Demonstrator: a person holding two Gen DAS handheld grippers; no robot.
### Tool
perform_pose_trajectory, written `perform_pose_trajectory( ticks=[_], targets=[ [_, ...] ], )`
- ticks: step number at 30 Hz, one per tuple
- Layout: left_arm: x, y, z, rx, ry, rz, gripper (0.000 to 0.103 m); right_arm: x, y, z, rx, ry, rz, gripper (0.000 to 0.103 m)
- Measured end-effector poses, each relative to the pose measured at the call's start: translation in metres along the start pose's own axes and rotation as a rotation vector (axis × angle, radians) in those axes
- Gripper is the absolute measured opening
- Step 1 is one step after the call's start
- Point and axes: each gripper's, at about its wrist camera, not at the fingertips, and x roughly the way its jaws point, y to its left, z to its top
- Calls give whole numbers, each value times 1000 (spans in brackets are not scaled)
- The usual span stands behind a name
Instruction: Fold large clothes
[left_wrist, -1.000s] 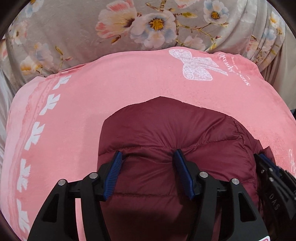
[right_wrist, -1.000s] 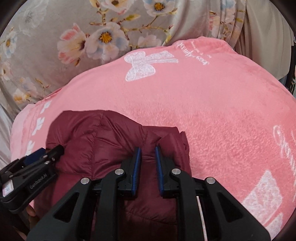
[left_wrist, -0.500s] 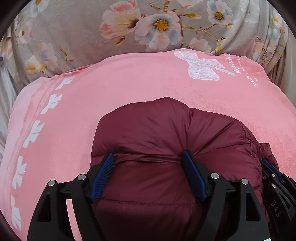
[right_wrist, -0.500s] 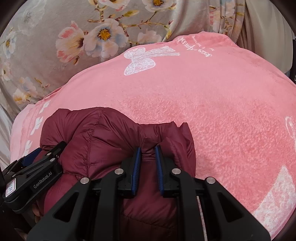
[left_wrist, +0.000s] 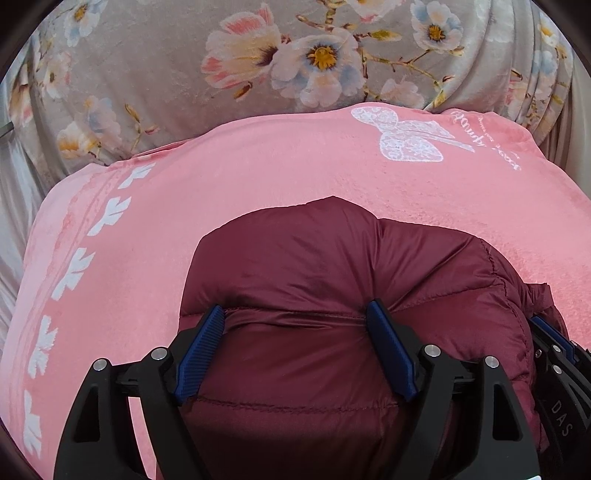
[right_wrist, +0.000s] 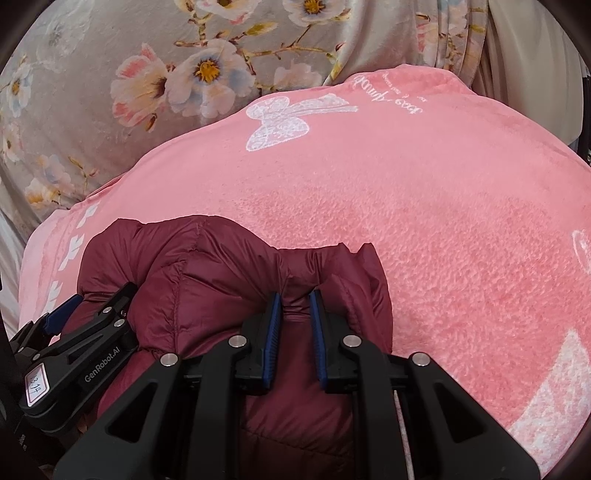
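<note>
Maroon puffer jacket (left_wrist: 332, 266) lying bunched on pink blanket (left_wrist: 258, 184), partly folded. Left tongs (left_wrist: 297, 325) spreading wide, pressing jacket; right tongs (right_wrist: 295, 306) pinching collar-side fold. Flattening, final folds probably remaining.

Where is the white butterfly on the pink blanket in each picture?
Left wrist view: the white butterfly sits upper right on the pink blanket, beyond the dark red puffy jacket.
Right wrist view: the white butterfly sits upper middle, a little left.
Shared landmark: the white cursive writing right beside it.
</note>
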Motion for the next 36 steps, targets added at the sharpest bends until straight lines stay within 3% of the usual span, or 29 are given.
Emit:
perform_pose_trajectory(
  ticks=[18,30,32,36],
  targets=[
    [3,-4,2,6,-14,30,78,1,-3,0,0,-1,1,15],
    [-1,1,5,7,18,-2,79,2,-2,4,-34,35,-12,15],
    [-10,8,5,21,60,-32,79,-12,0,8,-62,63,-29,16],
    [-50,30,-4,-8,114,-112,79,-70,1,0,-61,76,56,26]
  ],
)
